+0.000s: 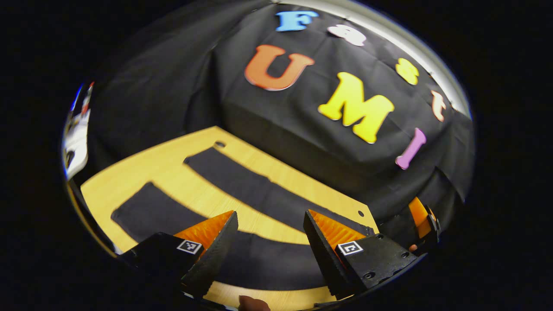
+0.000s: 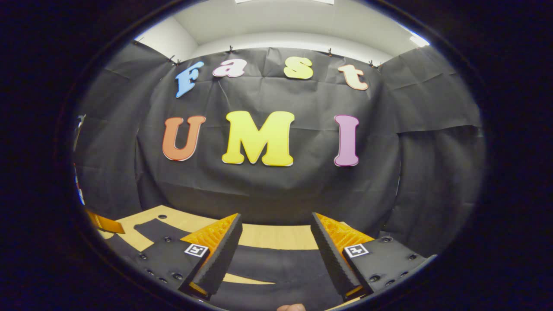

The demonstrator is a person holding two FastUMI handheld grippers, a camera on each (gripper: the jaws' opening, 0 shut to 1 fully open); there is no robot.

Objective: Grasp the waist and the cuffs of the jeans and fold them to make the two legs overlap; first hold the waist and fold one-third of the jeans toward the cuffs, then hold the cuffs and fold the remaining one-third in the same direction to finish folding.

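Dark jeans [image 1: 242,185] lie flat on a wooden table [image 1: 173,172], the two legs apart and stretching away to the left. My left gripper [image 1: 270,216] hovers open above the wide end of the jeans with nothing between its fingers. At the right edge of this view I see the right gripper [image 1: 425,224] past the table's corner. In the right gripper view the right gripper [image 2: 276,216] stands open over the jeans [image 2: 276,263], holding nothing. A part of the left gripper [image 2: 106,223] peeks in at the far left.
The table [image 2: 268,236] ends at the black cloth wall close behind. Small round holes sit near its corners [image 1: 219,144] [image 1: 360,213]. A fingertip [image 1: 252,303] shows at the bottom edge. Bare wood lies between the legs and around them.
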